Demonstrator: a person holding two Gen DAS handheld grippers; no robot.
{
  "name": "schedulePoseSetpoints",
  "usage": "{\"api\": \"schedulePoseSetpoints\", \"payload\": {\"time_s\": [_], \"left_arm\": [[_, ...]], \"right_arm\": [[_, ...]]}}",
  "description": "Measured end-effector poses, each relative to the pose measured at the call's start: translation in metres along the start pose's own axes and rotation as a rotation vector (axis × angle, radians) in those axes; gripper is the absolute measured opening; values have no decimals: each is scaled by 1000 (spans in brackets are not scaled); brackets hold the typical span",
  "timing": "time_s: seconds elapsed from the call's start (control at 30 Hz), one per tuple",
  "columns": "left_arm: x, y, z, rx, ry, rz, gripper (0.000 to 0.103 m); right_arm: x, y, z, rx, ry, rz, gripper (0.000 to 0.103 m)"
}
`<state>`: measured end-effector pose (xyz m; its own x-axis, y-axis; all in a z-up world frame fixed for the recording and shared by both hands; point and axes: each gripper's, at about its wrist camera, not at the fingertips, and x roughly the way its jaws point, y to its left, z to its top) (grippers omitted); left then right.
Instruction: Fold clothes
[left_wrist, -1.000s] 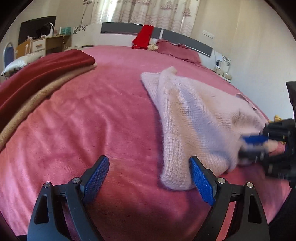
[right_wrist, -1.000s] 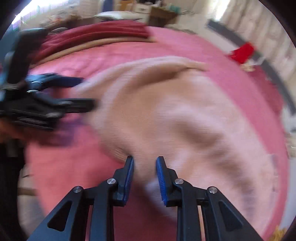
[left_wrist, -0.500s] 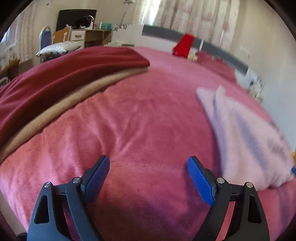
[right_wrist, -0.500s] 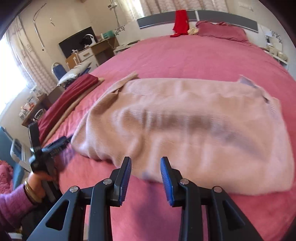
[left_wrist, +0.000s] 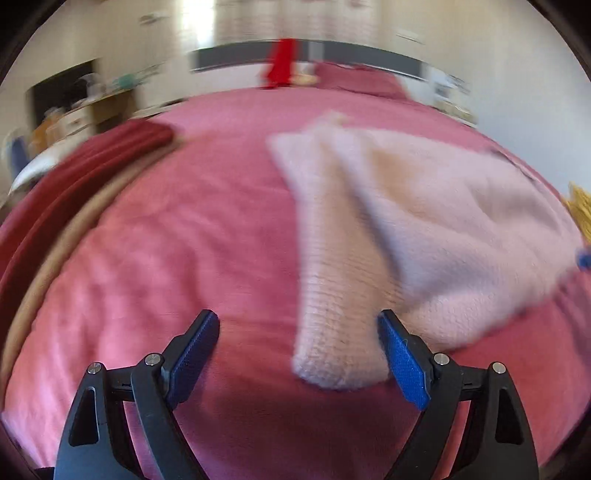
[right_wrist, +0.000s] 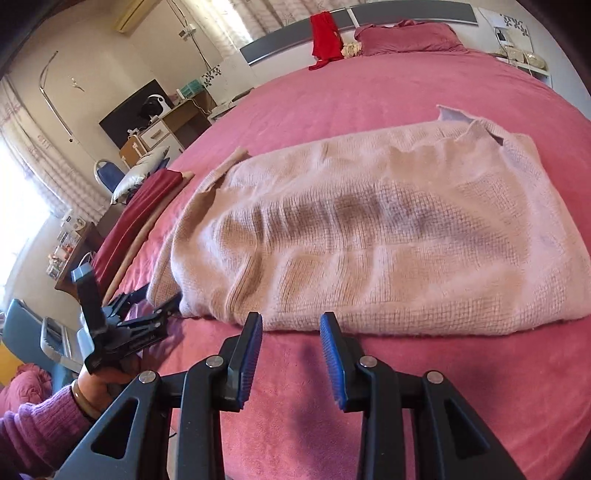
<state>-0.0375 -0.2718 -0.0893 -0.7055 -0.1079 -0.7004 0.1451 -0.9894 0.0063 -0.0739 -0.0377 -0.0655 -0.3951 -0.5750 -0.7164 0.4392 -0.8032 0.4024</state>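
Note:
A fuzzy pale pink sweater (left_wrist: 424, 221) (right_wrist: 369, 229) lies folded lengthwise on the pink bed cover (left_wrist: 184, 240). My left gripper (left_wrist: 297, 317) hangs just above its narrow sleeve end; the jaws are opening wide, with that end between them near the right finger and no pad pressing on it. In the right wrist view the left gripper (right_wrist: 155, 308) sits at the sweater's left corner, held by a hand in a purple sleeve (right_wrist: 37, 424). My right gripper (right_wrist: 291, 319) stands open just short of the sweater's near edge, nothing between its fingers.
Folded dark red and tan blankets (left_wrist: 92, 173) (right_wrist: 147, 206) lie along the bed's left side. A red garment (right_wrist: 325, 35) hangs over the headboard beside a pink pillow (right_wrist: 406, 37). A desk with drawers (right_wrist: 166, 125) stands beyond the bed's left edge.
The left view swung away to the left, then back over the sweater's sleeve end. The right gripper rolled level, drew back to the sweater's near edge, and its jaws spread a little.

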Motion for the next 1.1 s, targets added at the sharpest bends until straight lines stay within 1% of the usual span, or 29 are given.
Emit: {"api": "schedulePoseSetpoints", "payload": {"time_s": [0.03, 0.1, 0.2, 0.27, 0.37, 0.4, 0.5, 0.53, 0.57, 0.6, 0.63, 0.7, 0.73, 0.8, 0.87, 0.93, 1.0, 1.03, 1.1], "left_arm": [[0, 5, -1, -10, 1, 7, 94], [0, 9, -2, -24, 7, -10, 94], [-1, 9, -5, -23, 8, -12, 94], [-2, 8, -6, -22, 8, -13, 95], [-1, 8, -9, -47, 12, -23, 95], [0, 7, -10, -46, 11, -19, 95], [0, 7, -10, -46, 6, -20, 95], [1, 7, -10, -48, 6, -25, 95], [1, 8, -10, -51, 5, -29, 96], [1, 8, -10, -54, 5, -34, 96], [2, 8, -9, -56, 3, -37, 97], [-2, 8, -11, -54, -9, -44, 97], [-5, 7, -11, -56, -15, -47, 97], [-11, 5, -12, -62, -32, -52, 97], [-12, 1, -12, -51, -44, -55, 97], [-11, 0, -12, -41, -52, -58, 97], [-9, 3, -12, -60, -43, -66, 97], [-8, 5, -13, -74, -37, -75, 97], [-7, 11, -14, -107, -33, -102, 97]], "right_arm": [[1, 0, 0, -5, -2, -6, 33], [3, -2, 0, -14, 2, -12, 33], [8, 0, 7, -64, 11, -3, 33], [20, 6, 9, -130, 36, -26, 33], [39, 16, 12, -233, 76, -64, 32], [46, 20, 13, -267, 90, -76, 30], [49, -13, 13, -270, 62, -294, 28], [43, -28, 14, -203, 45, -285, 24], [37, -44, 15, -123, 26, -257, 15], [32, -54, 17, -59, 18, -202, 15], [27, -62, 19, 2, 13, -142, 18], [16, -57, 20, 23, -15, -115, 22], [14, -48, 22, -5, -28, -101, 28], [11, -26, 26, -76, -53, -69, 30], [21, 0, 35, -174, -31, -9, 30], [44, 38, 49, -322, 17, 30, 30], [68, 72, 63, -491, 47, 3, 29], [83, 88, 70, -589, 52, -26, 29], [112, 111, 86, -772, 83, -110, 29]]}}
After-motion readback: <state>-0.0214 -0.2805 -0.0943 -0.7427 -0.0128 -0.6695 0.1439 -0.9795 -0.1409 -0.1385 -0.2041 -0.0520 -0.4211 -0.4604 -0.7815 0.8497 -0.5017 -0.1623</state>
